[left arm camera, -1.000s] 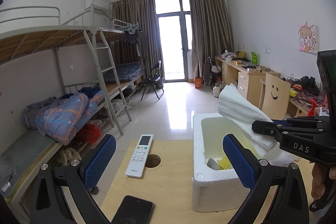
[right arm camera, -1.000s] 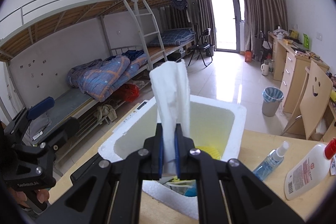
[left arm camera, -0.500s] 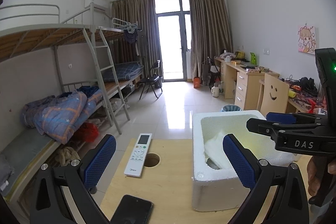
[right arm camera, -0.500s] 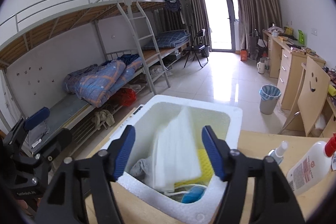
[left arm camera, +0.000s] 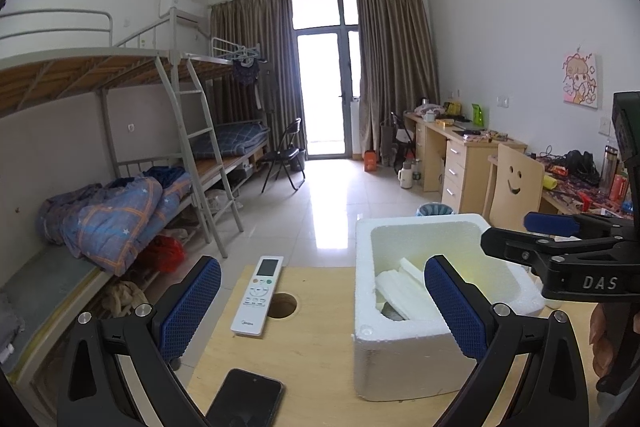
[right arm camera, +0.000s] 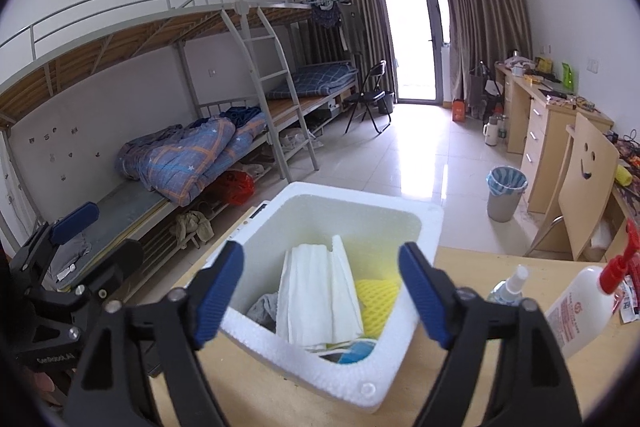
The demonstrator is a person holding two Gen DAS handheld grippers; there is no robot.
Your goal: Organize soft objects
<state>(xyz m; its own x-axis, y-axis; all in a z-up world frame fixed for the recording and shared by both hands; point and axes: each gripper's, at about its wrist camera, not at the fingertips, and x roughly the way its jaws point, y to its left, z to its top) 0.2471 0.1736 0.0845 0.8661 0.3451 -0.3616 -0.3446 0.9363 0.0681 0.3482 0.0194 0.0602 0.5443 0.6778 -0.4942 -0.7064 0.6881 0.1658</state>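
Observation:
A white foam box (right arm camera: 404, 323) stands on the wooden table (left arm camera: 312, 359). A folded white cloth (right arm camera: 320, 299) lies inside it, leaning on a yellow foam net (right arm camera: 378, 301), a grey rag (right arm camera: 264, 309) and a blue item (right arm camera: 354, 353). My right gripper (right arm camera: 320, 293) is open and empty, held just above the box's near side. My left gripper (left arm camera: 322, 303) is open and empty, left of the box (left arm camera: 404, 363). The cloth also shows in the left wrist view (left arm camera: 402, 293).
A white remote (left arm camera: 258, 295) lies by a round hole (left arm camera: 282, 305) in the table. A black phone (left arm camera: 244, 401) lies at the near edge. A spray bottle (right arm camera: 508, 287) and a white pump bottle (right arm camera: 584, 305) stand right of the box.
My right gripper opened and dropped the white cloth into the foam box, then drew back a little. The cloth settled lower in the box. The left gripper barely moved.

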